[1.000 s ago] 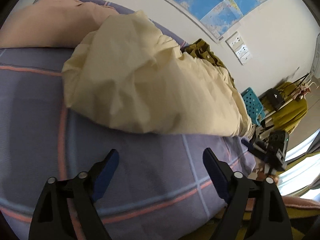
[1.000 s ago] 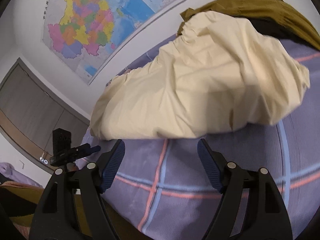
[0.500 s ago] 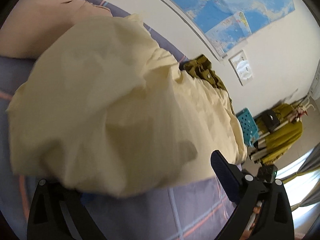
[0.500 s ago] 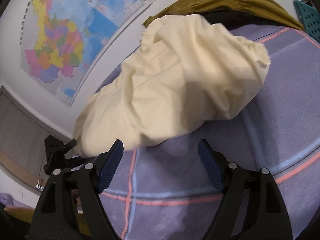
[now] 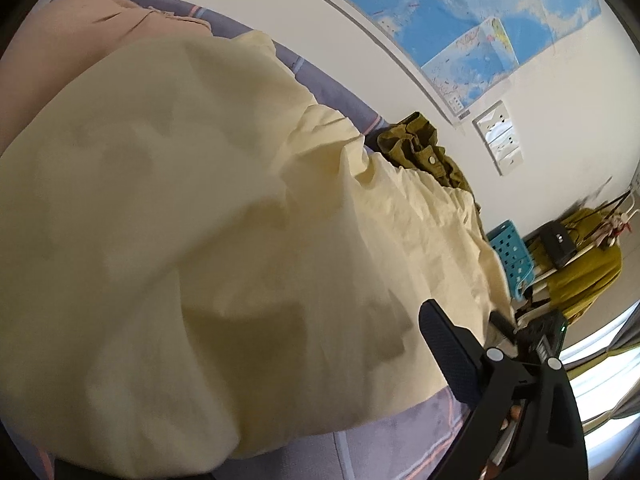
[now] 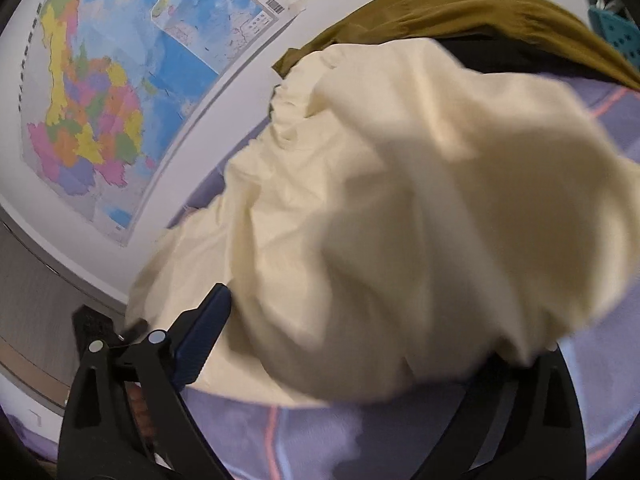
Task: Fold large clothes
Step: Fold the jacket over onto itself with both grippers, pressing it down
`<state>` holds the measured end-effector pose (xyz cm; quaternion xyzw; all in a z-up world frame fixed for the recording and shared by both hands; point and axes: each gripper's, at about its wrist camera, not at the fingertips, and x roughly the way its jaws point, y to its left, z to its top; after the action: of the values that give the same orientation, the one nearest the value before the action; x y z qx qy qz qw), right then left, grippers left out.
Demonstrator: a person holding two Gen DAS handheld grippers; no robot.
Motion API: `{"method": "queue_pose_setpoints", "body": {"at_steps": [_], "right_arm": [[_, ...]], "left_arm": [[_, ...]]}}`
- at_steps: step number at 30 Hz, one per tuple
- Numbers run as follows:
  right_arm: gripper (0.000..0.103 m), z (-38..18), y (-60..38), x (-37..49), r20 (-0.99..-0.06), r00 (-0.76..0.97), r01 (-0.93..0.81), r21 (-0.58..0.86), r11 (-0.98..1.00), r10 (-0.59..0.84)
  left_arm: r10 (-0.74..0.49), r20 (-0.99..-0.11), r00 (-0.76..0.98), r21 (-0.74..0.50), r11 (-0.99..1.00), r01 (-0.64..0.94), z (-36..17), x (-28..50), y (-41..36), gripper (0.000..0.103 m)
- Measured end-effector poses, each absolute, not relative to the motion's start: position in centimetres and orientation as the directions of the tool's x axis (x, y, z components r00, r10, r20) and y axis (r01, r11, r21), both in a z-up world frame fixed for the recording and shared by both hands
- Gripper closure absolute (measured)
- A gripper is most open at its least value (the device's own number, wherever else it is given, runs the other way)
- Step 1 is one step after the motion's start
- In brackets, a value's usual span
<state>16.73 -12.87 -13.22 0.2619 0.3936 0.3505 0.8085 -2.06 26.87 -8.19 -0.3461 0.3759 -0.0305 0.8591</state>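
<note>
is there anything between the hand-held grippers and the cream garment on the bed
Nothing visible. The cream garment already lies across both open hand-held grippers: it covers one finger of the left hand-held gripper and one of the right hand-held gripper, whose jaws have just been opening. The olive garment lies behind it.

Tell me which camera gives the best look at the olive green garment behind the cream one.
The right wrist view. There the olive green garment spreads broadly across the top of the picture, beyond the cream garment. The left wrist view shows only a small crumpled part of it, with a button, poking out past the cream fabric.
</note>
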Motion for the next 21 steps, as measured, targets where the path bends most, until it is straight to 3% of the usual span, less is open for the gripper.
{"method": "queue_pose_setpoints", "body": {"at_steps": [6, 10, 14, 17, 19, 21], "right_arm": [[0.016, -13.3, -11.8, 18.7, -0.419, 0.455, -0.357, 0.722, 0.592, 0.786], [0.027, -13.1, -11.7, 19.2, -0.416, 0.463, -0.349, 0.726, 0.592, 0.783], [0.036, -13.0, -11.9, 19.4, -0.434, 0.465, -0.343, 0.715, 0.609, 0.772], [0.033, -12.9, -11.9, 19.5, -0.443, 0.457, -0.349, 0.709, 0.613, 0.772], [0.021, -12.6, -11.4, 19.6, -0.438, 0.447, -0.380, 0.697, 0.608, 0.780], [0.018, -12.4, -10.7, 19.6, -0.452, 0.453, -0.388, 0.676, 0.626, 0.769]], "left_arm": [[-0.251, -0.661, 0.707, -0.545, 0.809, -0.222, -8.1, -0.3, 26.2, 0.007], [-0.191, -0.695, 0.693, -0.468, 0.852, -0.235, -8.1, 0.5, 25.4, 0.007], [-0.148, -0.715, 0.684, -0.430, 0.863, -0.264, -8.1, 0.6, 25.3, 0.015], [-0.137, -0.727, 0.673, -0.417, 0.867, -0.274, -8.1, 0.8, 25.4, 0.015], [-0.128, -0.728, 0.673, -0.412, 0.867, -0.280, -8.1, 1.0, 25.5, 0.015], [-0.120, -0.731, 0.671, -0.402, 0.871, -0.282, -8.1, 1.2, 25.5, 0.015]]}}
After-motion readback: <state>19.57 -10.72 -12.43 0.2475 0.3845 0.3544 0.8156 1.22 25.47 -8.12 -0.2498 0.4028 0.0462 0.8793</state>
